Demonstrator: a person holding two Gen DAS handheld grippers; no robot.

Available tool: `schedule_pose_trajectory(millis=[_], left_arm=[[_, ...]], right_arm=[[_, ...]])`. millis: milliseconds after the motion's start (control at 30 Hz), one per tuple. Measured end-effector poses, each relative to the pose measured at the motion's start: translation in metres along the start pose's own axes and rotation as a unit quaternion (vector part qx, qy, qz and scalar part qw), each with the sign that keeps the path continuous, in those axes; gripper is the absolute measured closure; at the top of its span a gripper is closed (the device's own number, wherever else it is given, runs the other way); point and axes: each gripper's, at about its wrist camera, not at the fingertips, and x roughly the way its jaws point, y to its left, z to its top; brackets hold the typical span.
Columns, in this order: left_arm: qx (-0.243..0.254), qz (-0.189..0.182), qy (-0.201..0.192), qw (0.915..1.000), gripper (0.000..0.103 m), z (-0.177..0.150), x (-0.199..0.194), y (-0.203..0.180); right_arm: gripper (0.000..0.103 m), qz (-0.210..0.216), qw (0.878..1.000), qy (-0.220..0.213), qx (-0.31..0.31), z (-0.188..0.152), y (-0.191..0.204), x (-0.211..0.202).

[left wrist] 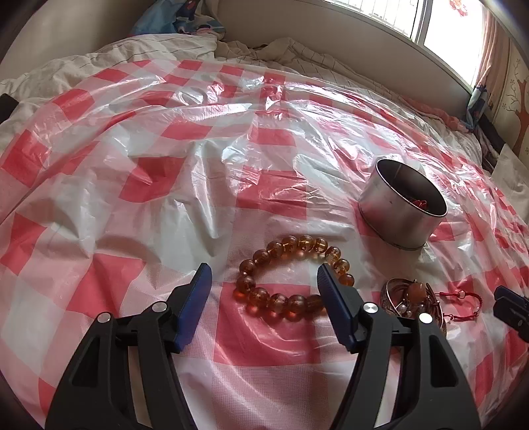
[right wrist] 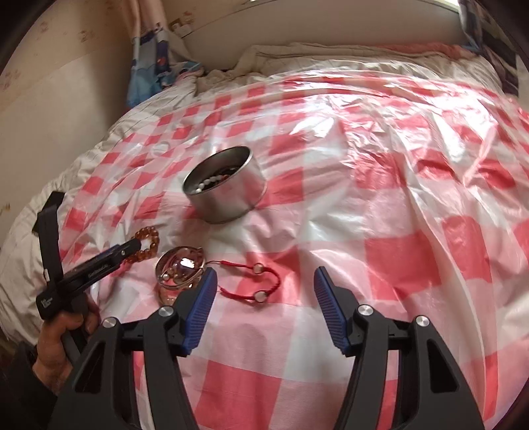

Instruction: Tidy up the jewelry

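Note:
An amber bead bracelet (left wrist: 291, 274) lies on the red-and-white checked plastic sheet (left wrist: 165, 185). My left gripper (left wrist: 263, 281) is open, its jaws standing to either side of the bracelet, just above it. To its right lie a heap of metal bangles with a pearl piece (left wrist: 410, 301) and a red cord bracelet (left wrist: 463, 304). A round metal tin (left wrist: 401, 205) stands behind them with jewelry inside. In the right wrist view my right gripper (right wrist: 264, 284) is open and empty, near the red cord bracelet (right wrist: 258, 281), the bangles (right wrist: 182, 268) and the tin (right wrist: 224, 185).
The sheet covers a bed with a rumpled white quilt (left wrist: 99, 56) at the back. A wall (right wrist: 49, 99) runs along the bed's side. A window (left wrist: 446, 26) and curtain are at the far right. The left gripper (right wrist: 99, 264) and the hand holding it show in the right wrist view.

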Motion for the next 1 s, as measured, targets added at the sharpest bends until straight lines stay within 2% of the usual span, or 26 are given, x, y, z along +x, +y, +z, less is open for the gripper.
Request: schedule_pose_trajectory(millis=[33,67,100,133,167,200,233,333,433,500,600,700,767,800,833,867,900,1000], left_arm=[[0.001,0.001,0.000,1.0000,0.039,0.000,0.000,0.000],[0.001,0.001,0.001,1.0000,0.039,0.000,0.000,-0.001],[0.001,0.000,0.001,1.0000,0.039,0.000,0.000,-0.001],[0.001,0.000,0.001,1.0000,0.039,0.000,0.001,-0.001],[0.001,0.000,0.001,1.0000,0.039,0.000,0.001,-0.001],[0.001,0.000,0.001,1.0000,0.039,0.000,0.001,-0.001],[0.001,0.000,0.001,1.0000,0.039,0.000,0.001,-0.001],[0.005,0.000,0.001,1.0000,0.039,0.000,0.001,-0.003],[0.005,0.000,0.001,1.0000,0.039,-0.001,0.002,-0.004],[0.005,0.000,0.001,1.0000,0.039,0.000,0.001,-0.003],[0.005,0.000,0.001,1.0000,0.039,0.000,0.001,-0.003],[0.006,-0.002,0.002,1.0000,0.039,0.000,0.002,-0.004],[0.007,-0.002,0.003,1.0000,0.039,-0.001,0.002,-0.004],[0.007,-0.002,0.004,1.0000,0.039,-0.001,0.002,-0.005],[0.007,-0.002,0.003,1.0000,0.039,-0.001,0.002,-0.004],[0.007,-0.002,0.003,1.0000,0.039,-0.001,0.002,-0.004],[0.007,-0.002,0.003,1.0000,0.039,-0.001,0.002,-0.005],[0.009,0.001,0.002,1.0000,0.039,-0.001,0.002,-0.005]], right_arm=[[0.031,-0.011,1.000,0.012,-0.021,0.000,0.007,0.009],[0.031,-0.019,0.999,0.025,-0.037,0.000,0.012,0.018],[0.031,-0.026,0.998,0.040,-0.049,0.000,0.015,0.029],[0.036,-0.030,0.996,0.056,-0.056,-0.002,0.016,0.038],[0.058,-0.034,0.996,0.063,-0.061,-0.003,0.017,0.043],[0.069,-0.028,0.996,0.059,-0.057,-0.004,0.017,0.041],[0.093,-0.010,0.997,0.054,-0.048,-0.004,0.015,0.036],[0.092,0.017,0.999,0.014,-0.023,-0.003,0.009,0.008],[0.092,0.063,0.996,-0.064,-0.005,0.003,0.005,-0.034],[0.092,0.072,0.991,-0.108,-0.010,0.006,0.005,-0.058],[0.092,0.083,0.986,-0.147,-0.011,0.011,0.003,-0.078],[0.092,0.105,0.985,-0.135,-0.005,0.015,0.001,-0.073],[0.092,0.119,0.988,-0.096,0.005,0.015,-0.002,-0.055],[0.086,0.108,0.992,-0.072,0.011,0.013,-0.003,-0.044],[0.059,0.083,0.995,-0.047,0.014,0.009,-0.005,-0.033],[0.048,0.052,0.998,-0.028,0.012,0.005,-0.006,-0.023],[0.045,0.029,0.999,-0.019,0.010,0.002,-0.007,-0.017],[0.044,0.030,0.999,-0.013,0.010,-0.002,-0.009,-0.013]])
